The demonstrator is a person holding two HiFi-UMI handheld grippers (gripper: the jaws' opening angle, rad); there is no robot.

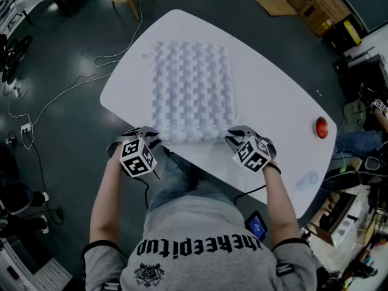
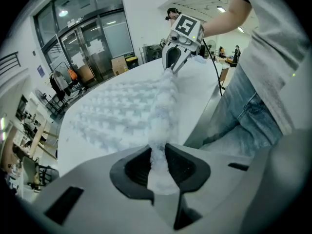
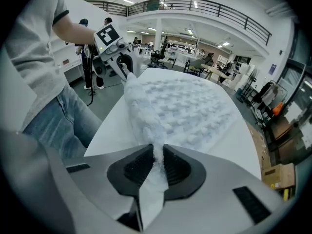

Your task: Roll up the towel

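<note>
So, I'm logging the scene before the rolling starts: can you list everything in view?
towel: one, white and pale blue check, flat on the table, near edge pinched up
table: one, white, centre
round thing: one, red-orange, table's right end
cardboard boxes: several, brown, floor beyond the table
cable: one, white, floor at left
left claw: one, grey, shut on the towel's near edge
right claw: one, grey, shut on the same edge

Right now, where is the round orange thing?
In the head view, the round orange thing sits on the white table by its right edge, well apart from the towel, on the towel's right.
</note>
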